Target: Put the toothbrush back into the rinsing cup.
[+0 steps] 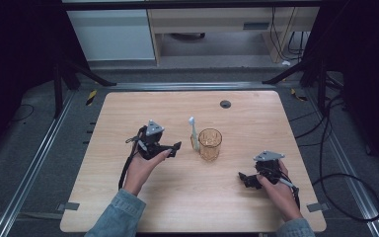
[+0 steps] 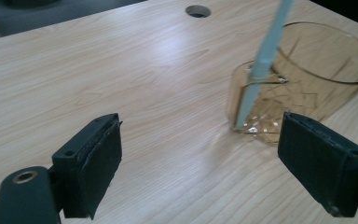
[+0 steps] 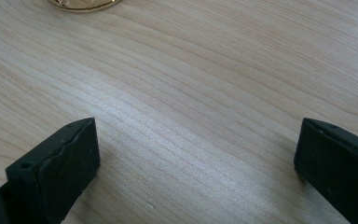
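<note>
An amber glass cup [image 1: 210, 143] stands near the middle of the wooden table [image 1: 128, 113]. A pale blue toothbrush [image 1: 193, 131] leans upright at its left side. In the left gripper view the toothbrush [image 2: 266, 51] crosses the cup [image 2: 326, 60] rim, and its lower part shows through the amber wall. My left gripper [image 1: 175, 149] is just left of the cup, aimed at it, open, with nothing between its pads [image 2: 200, 158]. My right gripper [image 1: 244, 179] sits low at the front right, open over bare wood [image 3: 196, 158].
A round cable hole [image 1: 225, 103] is at the back right of the table top. Black cables [image 1: 335, 177] trail on the floor to the right. Metal frame legs [image 1: 59, 84] stand at the far corners, and white furniture sits behind the table.
</note>
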The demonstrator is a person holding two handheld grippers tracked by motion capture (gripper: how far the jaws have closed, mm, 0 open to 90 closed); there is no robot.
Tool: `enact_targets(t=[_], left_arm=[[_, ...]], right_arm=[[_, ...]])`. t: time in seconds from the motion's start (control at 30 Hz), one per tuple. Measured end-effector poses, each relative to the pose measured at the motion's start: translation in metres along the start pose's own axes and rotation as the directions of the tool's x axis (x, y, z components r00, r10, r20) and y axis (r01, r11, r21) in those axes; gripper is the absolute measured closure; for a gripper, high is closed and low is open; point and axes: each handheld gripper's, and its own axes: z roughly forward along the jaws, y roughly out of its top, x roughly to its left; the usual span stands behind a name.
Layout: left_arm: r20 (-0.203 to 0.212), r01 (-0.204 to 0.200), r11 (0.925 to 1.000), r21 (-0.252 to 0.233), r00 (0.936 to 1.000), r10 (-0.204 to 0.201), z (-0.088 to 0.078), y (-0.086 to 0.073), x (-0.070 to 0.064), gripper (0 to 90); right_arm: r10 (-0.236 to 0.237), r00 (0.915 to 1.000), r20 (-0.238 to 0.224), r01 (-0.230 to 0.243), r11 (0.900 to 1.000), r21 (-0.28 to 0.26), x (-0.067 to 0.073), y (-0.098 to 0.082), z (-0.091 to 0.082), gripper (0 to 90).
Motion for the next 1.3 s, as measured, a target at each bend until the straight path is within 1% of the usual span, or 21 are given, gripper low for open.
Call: enact_targets(t=[0.17,0.2,0.33,0.37,0.47,0.57,0.7,0.77,0.87,1.03,1.2,1.3], left_arm=[[-0.044,0.032,0.9993,0.021,0.9985,-0.031,-0.005,-0.008,0.021,13.2],[-0.051,0.030,0.9992,0.027,0.9983,-0.028,-0.007,-0.009,0.024,13.3],[-0.091,0.055,0.9979,0.036,0.9945,-0.052,-0.015,-0.015,0.040,13.3],[-0.103,0.058,0.9971,0.048,0.9932,-0.053,-0.017,-0.018,0.045,13.3],[-0.119,0.072,0.9953,0.064,0.9908,-0.064,-0.020,-0.024,0.055,13.4],[-0.147,0.085,0.9929,0.084,0.9866,-0.072,-0.021,-0.029,0.065,13.4],[-0.172,0.079,0.9909,0.109,0.9833,-0.059,-0.022,-0.034,0.073,13.3],[-0.191,0.079,0.9891,0.124,0.9801,-0.055,-0.021,-0.039,0.078,13.2],[-0.208,0.082,0.9864,0.143,0.9767,-0.051,-0.019,-0.045,0.084,13.3],[-0.226,0.109,0.9795,0.170,0.9718,-0.069,-0.016,-0.057,0.097,12.8],[-0.242,0.129,0.9747,0.183,0.9667,-0.083,-0.014,-0.065,0.106,12.3],[-0.248,0.145,0.9725,0.182,0.9638,-0.097,-0.014,-0.069,0.110,12.1]], right_arm=[[0.000,1.0000,0.000,0.000,1.000,0.000,0.000,0.000,0.000,0.4],[0.001,1.0000,0.000,-0.001,1.000,0.000,0.000,0.000,0.000,0.5],[0.000,1.0000,0.000,0.000,1.000,0.000,0.000,0.000,0.000,0.5],[0.001,1.0000,0.000,-0.001,1.000,0.000,0.000,0.000,0.000,0.4],[0.001,1.0000,0.000,-0.001,1.000,0.000,0.000,0.000,0.000,0.4],[0.001,1.0000,0.000,-0.001,1.000,0.000,0.000,0.000,0.000,0.4],[0.000,1.0000,0.000,0.000,1.000,0.000,0.000,0.000,0.000,0.4],[0.000,1.0000,0.000,0.000,1.000,0.000,0.000,0.000,0.000,0.4],[0.001,1.0000,0.000,-0.001,1.000,0.000,0.000,0.000,0.000,0.4],[0.001,1.0000,0.000,-0.001,1.000,0.000,0.000,0.000,0.000,0.5],[0.000,1.0000,0.000,0.000,1.000,0.000,0.000,0.000,0.000,0.4],[0.000,1.0000,0.000,0.000,1.000,0.000,0.000,0.000,0.000,0.4]])
